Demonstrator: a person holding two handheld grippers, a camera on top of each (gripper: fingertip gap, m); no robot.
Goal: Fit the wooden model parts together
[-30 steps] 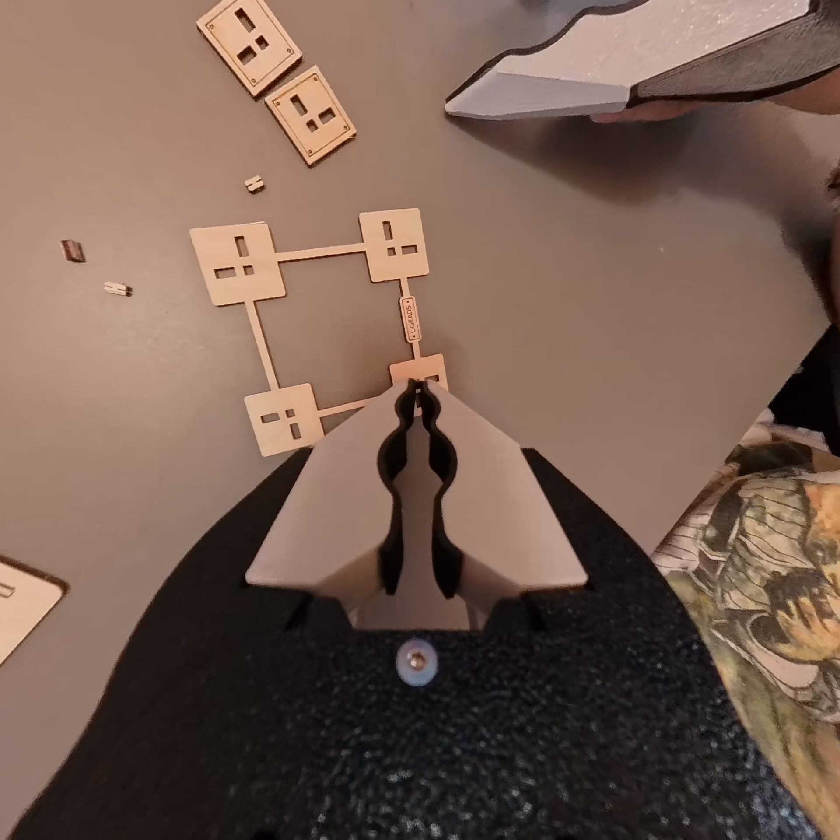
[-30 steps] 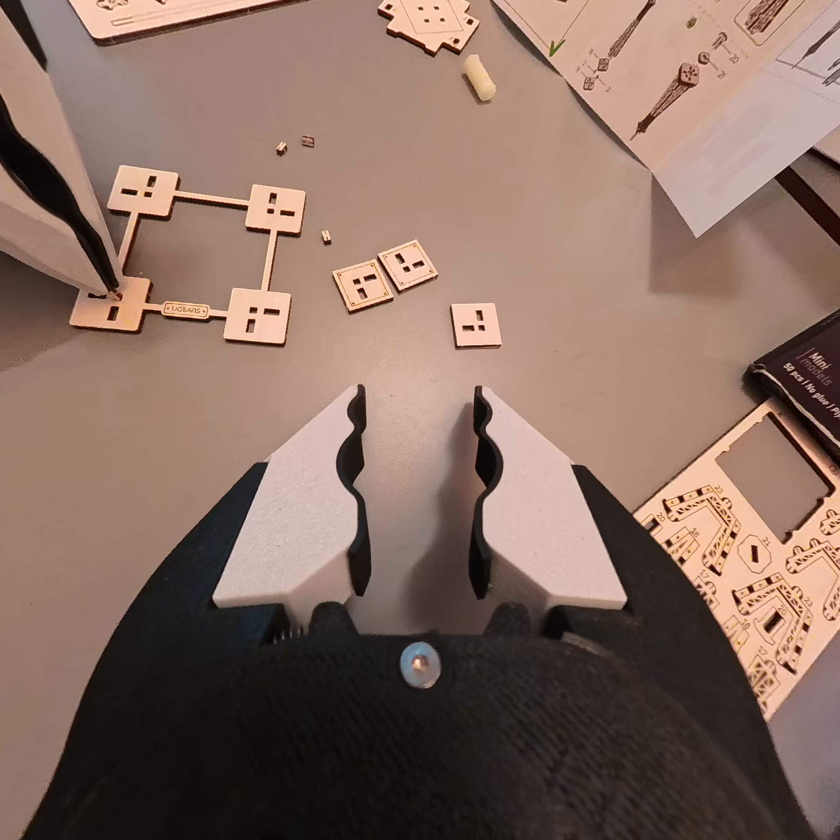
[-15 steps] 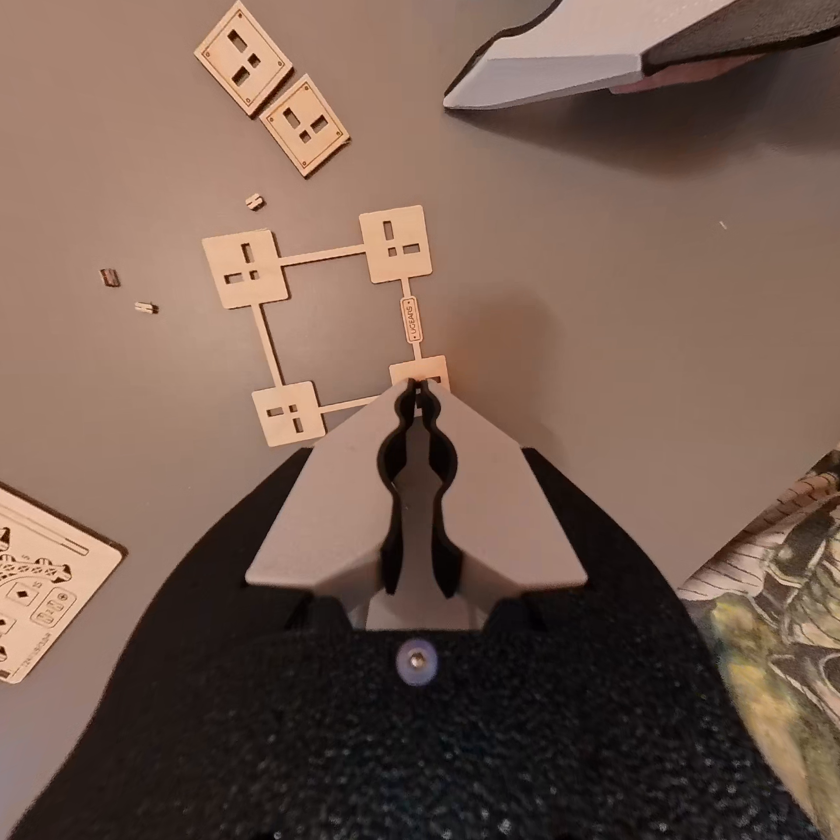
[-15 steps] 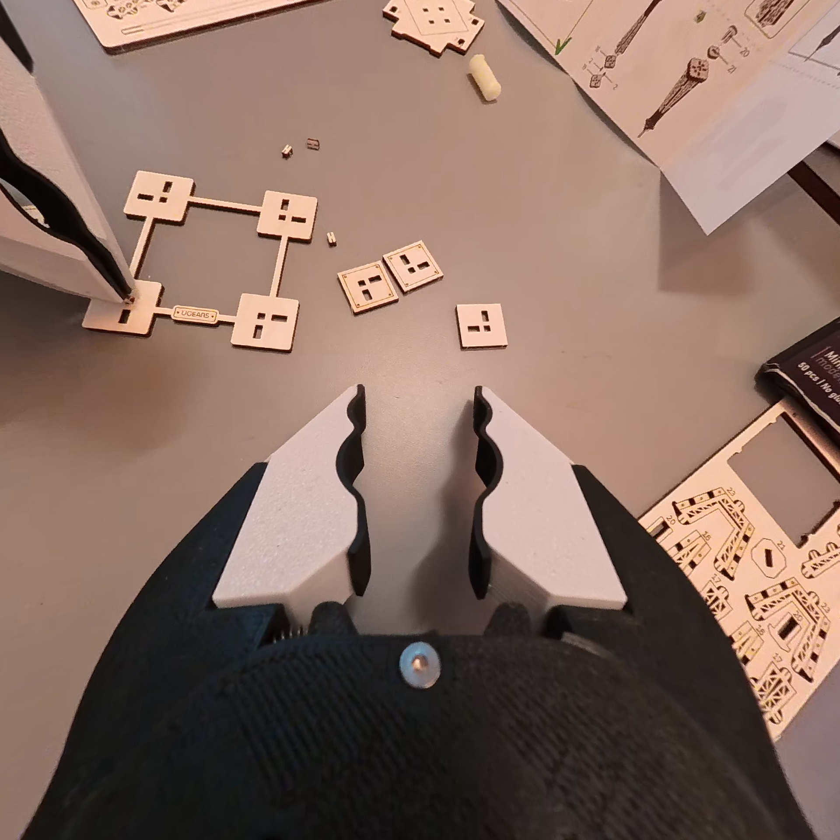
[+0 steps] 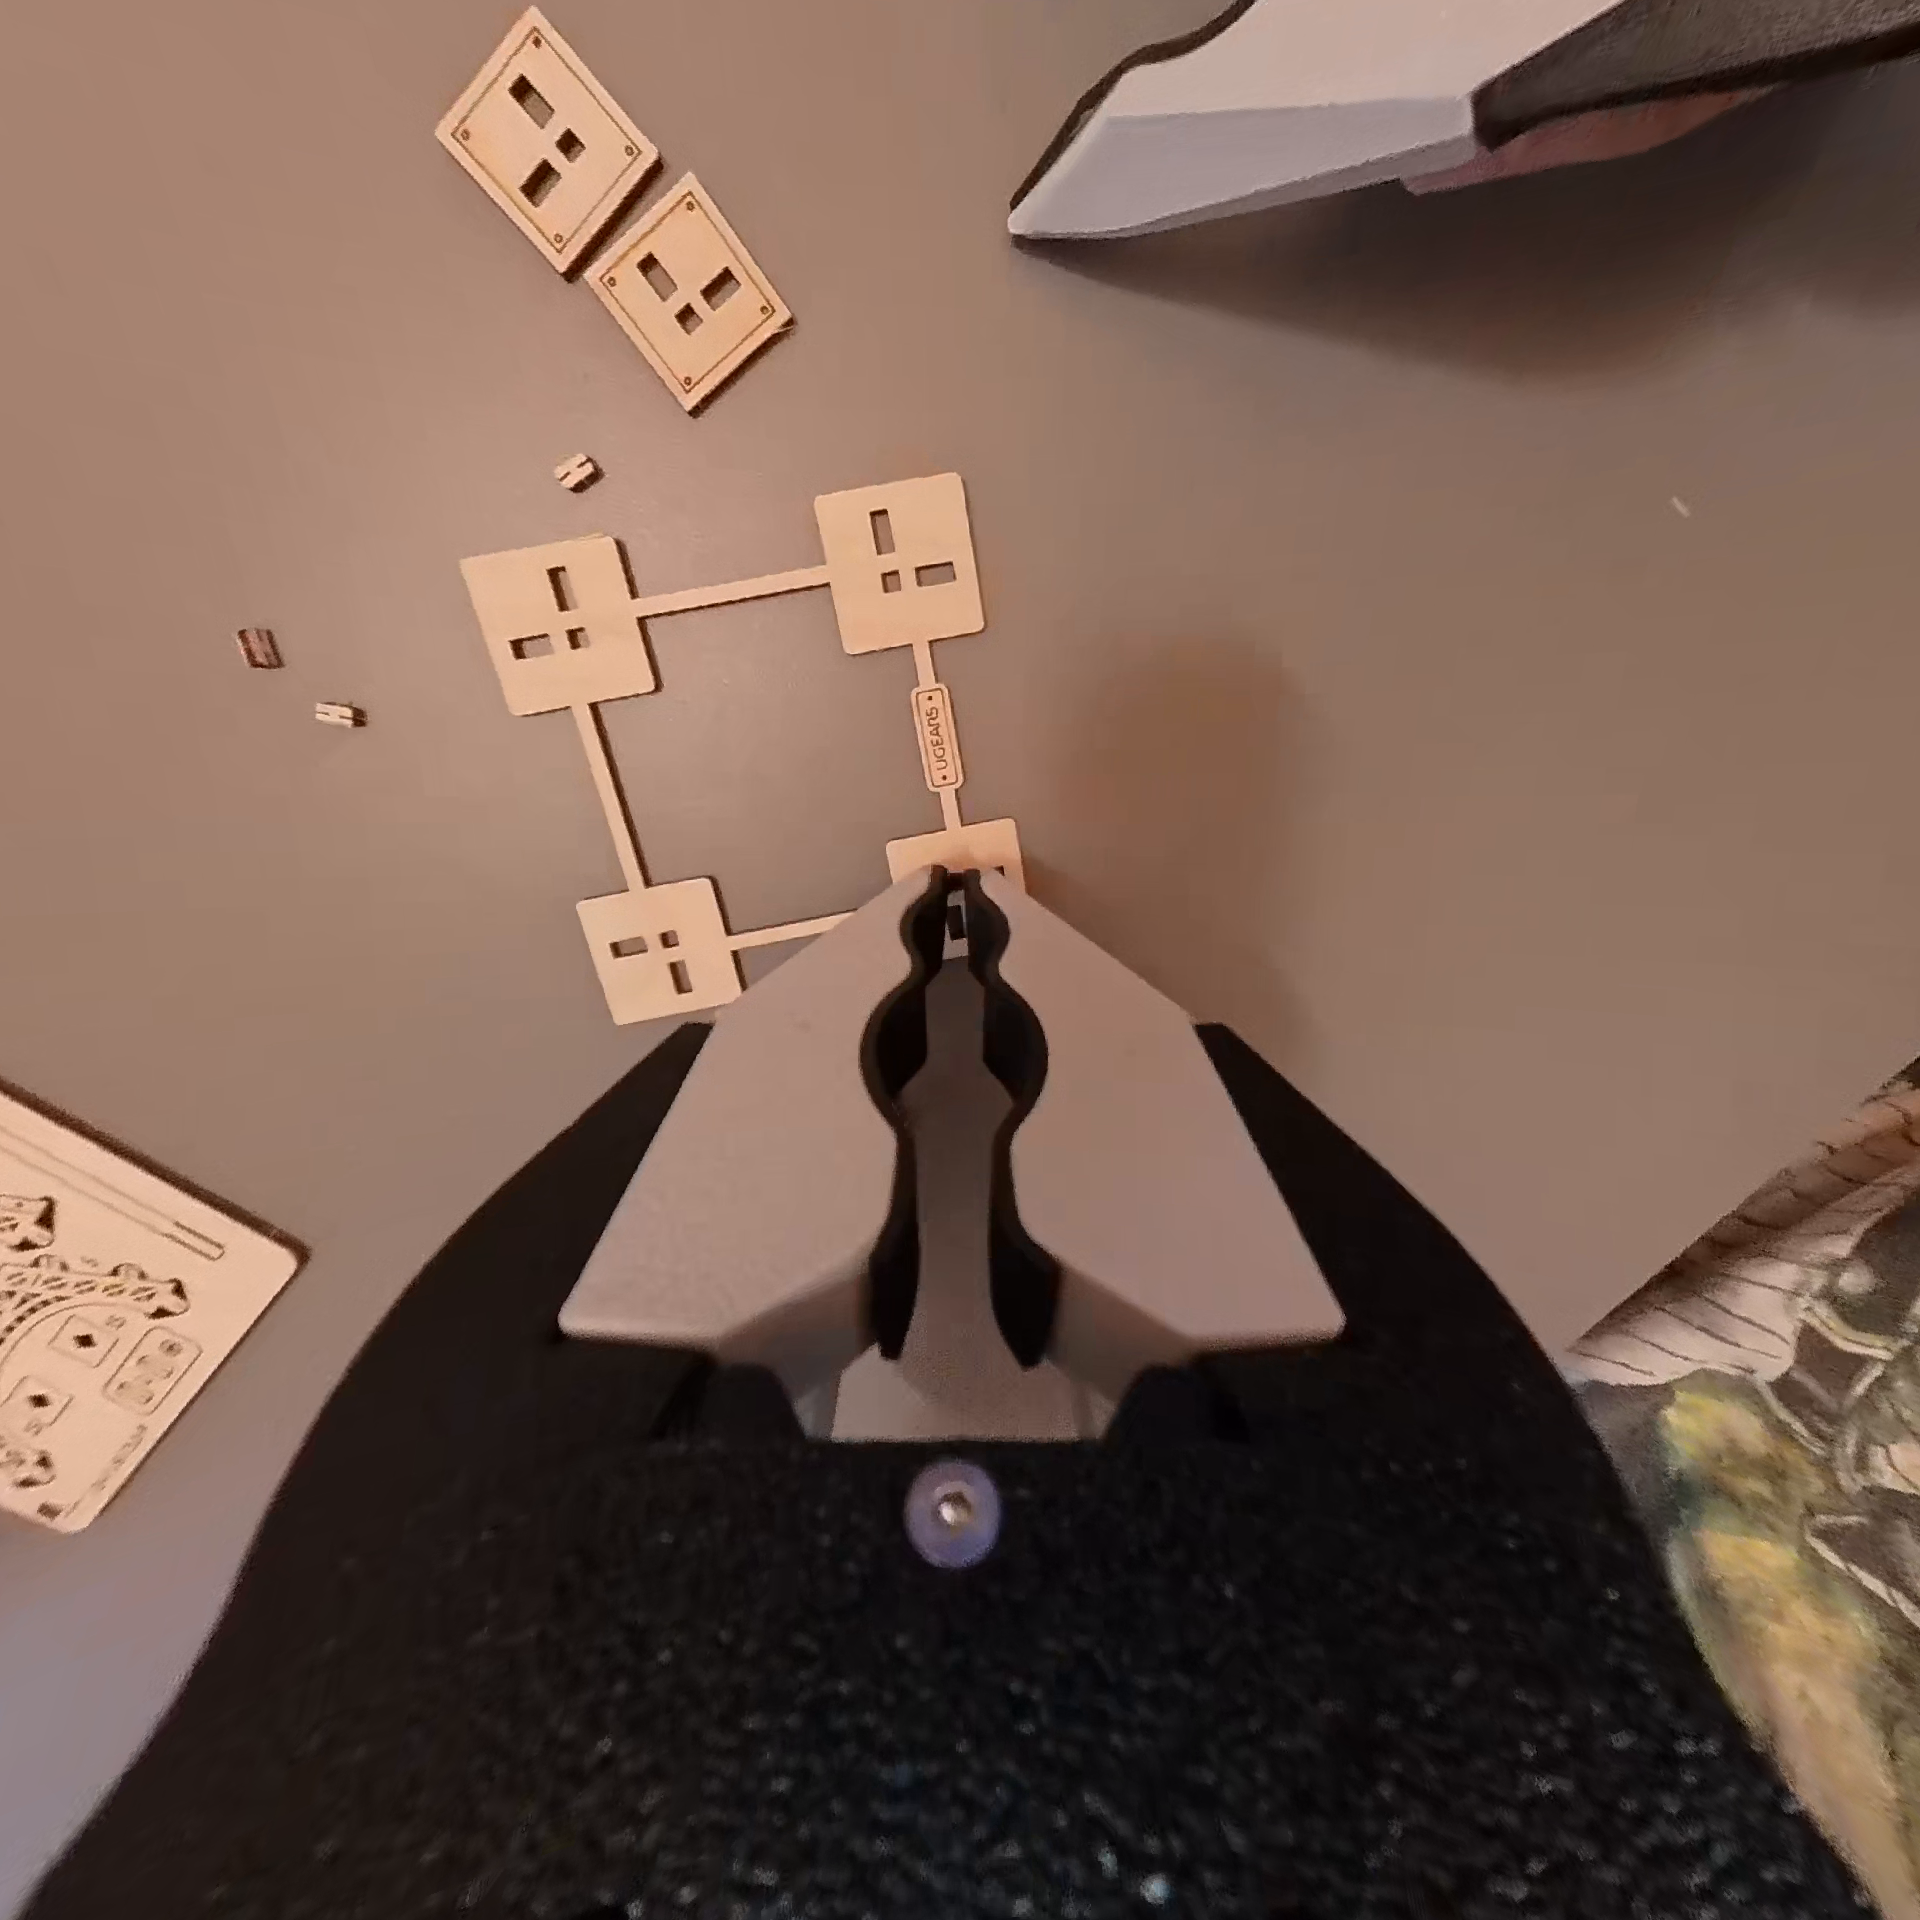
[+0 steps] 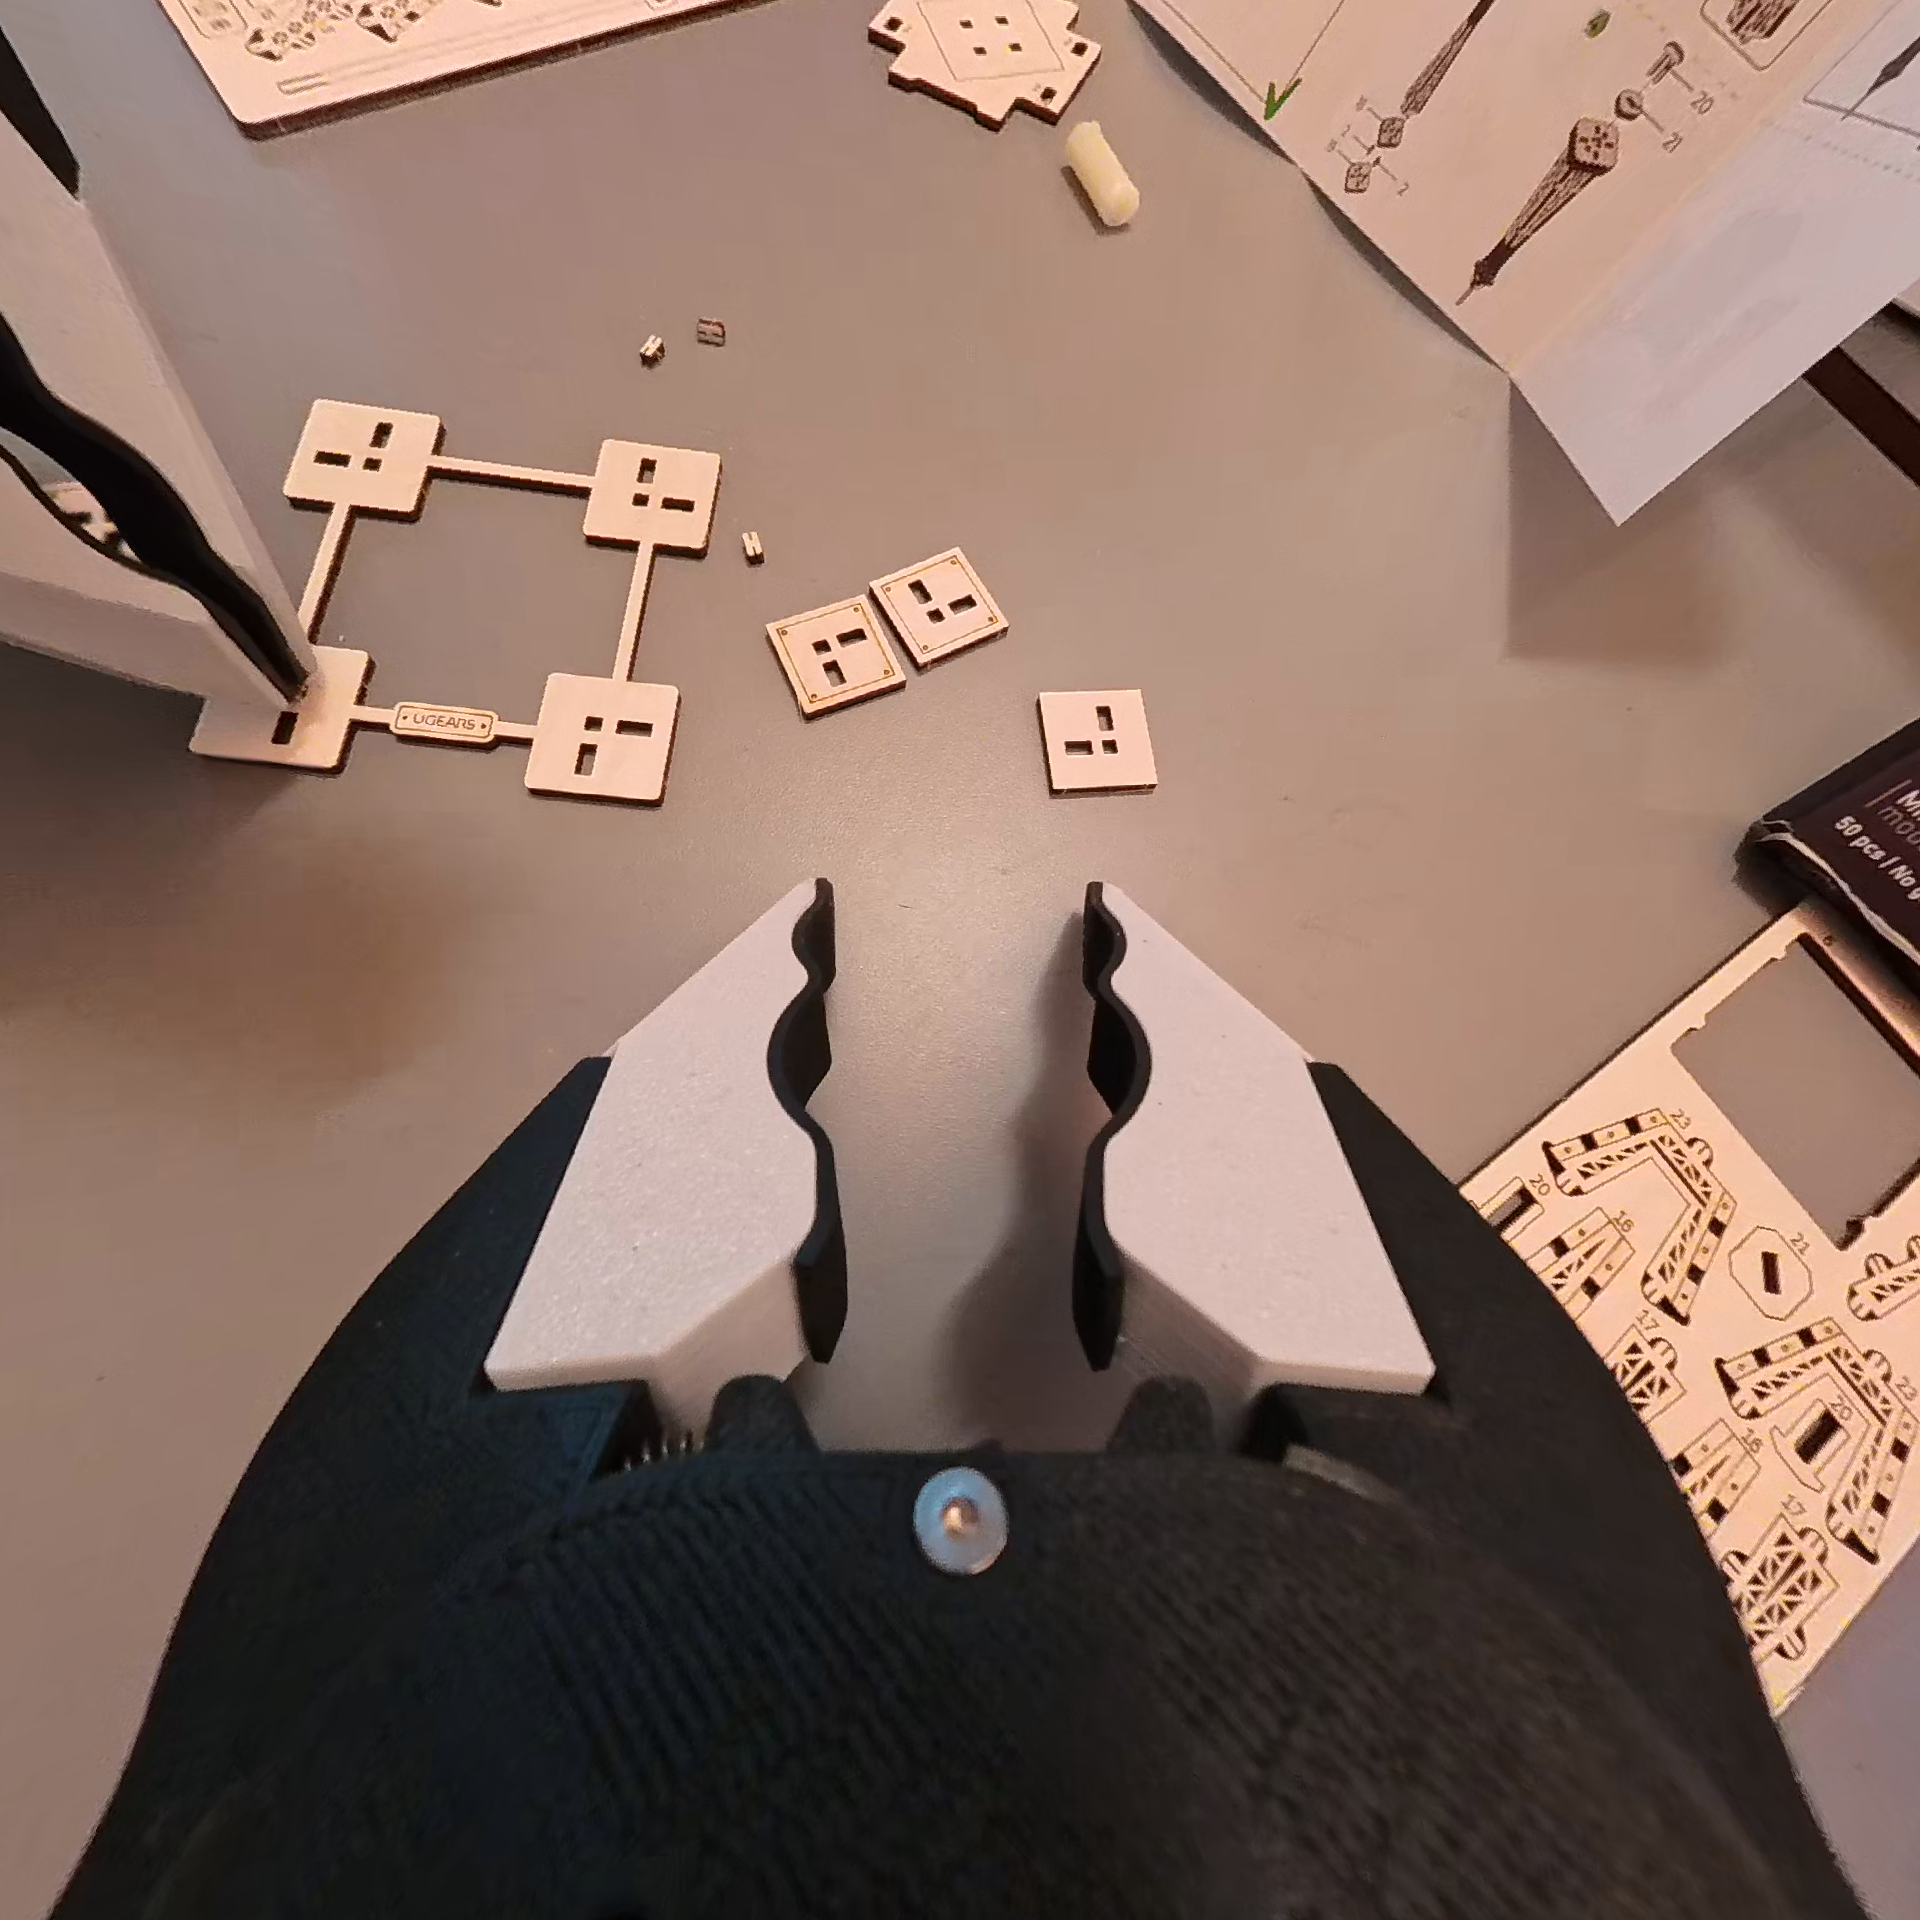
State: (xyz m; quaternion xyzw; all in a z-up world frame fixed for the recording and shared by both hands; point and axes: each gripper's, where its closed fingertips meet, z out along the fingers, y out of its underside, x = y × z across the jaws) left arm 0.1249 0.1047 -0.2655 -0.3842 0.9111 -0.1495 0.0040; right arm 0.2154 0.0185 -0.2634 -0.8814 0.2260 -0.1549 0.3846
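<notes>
Left wrist view: left tongs (image 5: 954,875) closed to a sliver, tips pressed on near corner pad of wooden square frame (image 5: 727,727) on tabletop (image 5: 1351,727); nothing visibly gripped, unchanged from a second ago. Right wrist view: right tongs (image 6: 956,920) wide open, empty, nudged closer to loose square plate (image 6: 1097,740); fitting not begun.

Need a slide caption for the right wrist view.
Open right gripper above the grey table, facing loose slotted wooden squares; left gripper presses a corner of the square wooden frame.
</notes>
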